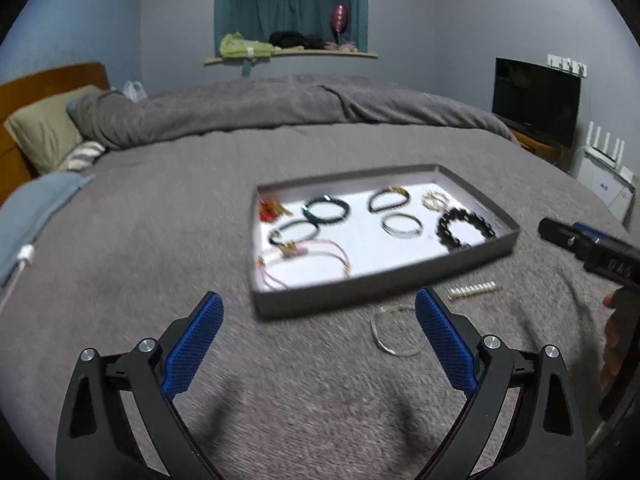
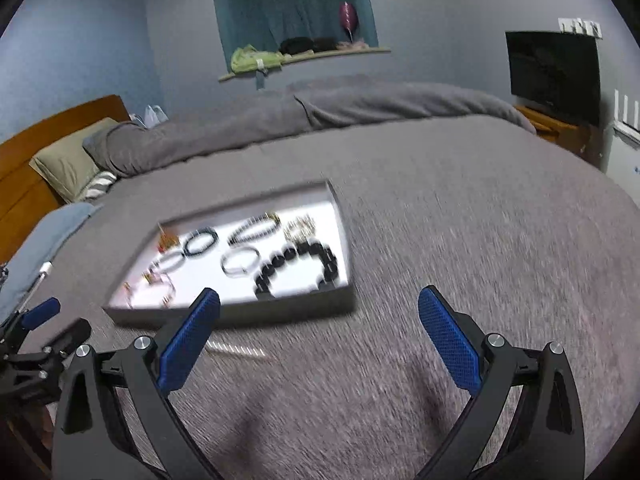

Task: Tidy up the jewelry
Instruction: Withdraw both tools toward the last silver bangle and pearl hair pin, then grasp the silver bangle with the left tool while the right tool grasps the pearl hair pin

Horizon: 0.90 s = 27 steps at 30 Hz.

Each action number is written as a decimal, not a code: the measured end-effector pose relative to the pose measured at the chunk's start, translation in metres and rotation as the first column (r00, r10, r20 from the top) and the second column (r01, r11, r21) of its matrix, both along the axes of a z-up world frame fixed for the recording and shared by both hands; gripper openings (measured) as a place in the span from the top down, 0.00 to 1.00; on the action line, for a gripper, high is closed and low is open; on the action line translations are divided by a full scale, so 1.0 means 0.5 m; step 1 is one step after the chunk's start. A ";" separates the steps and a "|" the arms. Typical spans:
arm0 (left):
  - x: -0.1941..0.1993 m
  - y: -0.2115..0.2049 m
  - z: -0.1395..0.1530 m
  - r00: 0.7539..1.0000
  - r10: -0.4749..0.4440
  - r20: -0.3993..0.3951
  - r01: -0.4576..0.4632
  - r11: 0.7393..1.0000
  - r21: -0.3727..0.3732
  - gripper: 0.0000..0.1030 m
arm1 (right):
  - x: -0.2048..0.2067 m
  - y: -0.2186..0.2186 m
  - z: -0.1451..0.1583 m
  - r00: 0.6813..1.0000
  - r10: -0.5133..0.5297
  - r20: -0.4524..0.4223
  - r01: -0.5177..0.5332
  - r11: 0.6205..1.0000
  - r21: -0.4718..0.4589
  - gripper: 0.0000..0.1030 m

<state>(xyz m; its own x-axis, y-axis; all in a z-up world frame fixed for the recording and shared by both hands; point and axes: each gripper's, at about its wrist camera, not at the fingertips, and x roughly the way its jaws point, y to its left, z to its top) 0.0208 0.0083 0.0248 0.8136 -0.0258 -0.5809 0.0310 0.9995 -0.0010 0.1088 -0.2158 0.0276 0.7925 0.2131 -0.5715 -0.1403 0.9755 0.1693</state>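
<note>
Both grippers hang over the bed [image 1: 168,216] now, and the grey tray [image 1: 384,286] is our landmark. Inside it sit the sorted pieces: a chunky black bead bracelet [image 1: 464,227] at the tray's near right corner, a thin silver bangle [image 1: 401,225] just beside it toward the middle, dark bead bracelets [image 1: 326,210] further in, and a pink cord piece [image 1: 308,258] at the near left corner.

Still outside the tray: a thin clear-looking loop [image 1: 394,330] lies on the blanket just in front of the tray's near wall, and a short gold-toned bar piece [image 1: 474,291] rests beside it, off the tray's near right corner. In the right wrist view that bar [image 2: 236,349] is only a pale streak in front of the tray [image 2: 240,312].

The left gripper [image 1: 319,346] has its blue pads spread wide, nothing between them; the loop peeks out beside the right pad. The right gripper [image 2: 319,344] is spread wide too and carries nothing.

Handling, as I judge it: that loop looks feather-light, thin and probably springy, and it is sunk a little into soft fabric. Pinching the wire across its rim at one point seems the best hold, pads dipping into the blanket. It could slip or flick away. The bar looks stiffer; taking it across its narrow width seems safest.
</note>
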 end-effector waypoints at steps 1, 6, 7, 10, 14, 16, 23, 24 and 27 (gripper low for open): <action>-0.002 -0.002 -0.007 1.000 -0.006 -0.002 0.006 1.000 -0.001 0.07 | 0.000 -0.001 -0.006 1.000 0.000 -0.007 0.000 1.000 -0.007 0.05; 0.005 -0.032 -0.050 0.998 -0.033 -0.045 0.035 0.999 0.041 0.07 | 0.001 0.002 -0.026 1.000 0.013 -0.026 -0.014 1.000 -0.013 0.05; 0.007 -0.040 -0.058 0.998 -0.045 -0.050 0.048 0.998 0.050 0.07 | 0.001 0.005 -0.028 0.999 0.021 -0.028 -0.021 1.000 -0.020 0.05; 0.018 -0.062 -0.078 0.994 -0.078 -0.072 0.082 0.994 0.067 0.07 | 0.004 0.008 -0.031 0.999 0.023 -0.032 -0.024 0.999 -0.032 0.05; 0.039 -0.074 -0.089 0.989 -0.101 -0.107 0.105 0.994 0.033 0.07 | 0.007 0.006 -0.036 0.998 0.023 -0.050 -0.024 1.000 -0.011 0.05; 0.048 -0.076 -0.093 0.986 -0.110 -0.122 0.113 0.993 0.021 0.07 | 0.008 0.008 -0.037 0.998 0.030 -0.057 -0.031 0.999 -0.013 0.05; 0.064 -0.064 -0.102 0.981 -0.119 -0.151 0.116 0.993 -0.032 0.09 | 0.008 0.009 -0.038 0.997 0.036 -0.062 -0.037 0.999 -0.011 0.05; 0.066 -0.068 -0.102 0.981 -0.127 -0.149 0.123 0.992 -0.032 0.09 | 0.008 0.010 -0.038 0.997 0.039 -0.062 -0.040 0.999 -0.013 0.05; 0.074 -0.084 -0.105 0.975 -0.160 -0.155 0.159 0.987 -0.021 0.10 | 0.010 0.014 -0.039 0.997 0.043 -0.062 -0.044 0.999 -0.017 0.05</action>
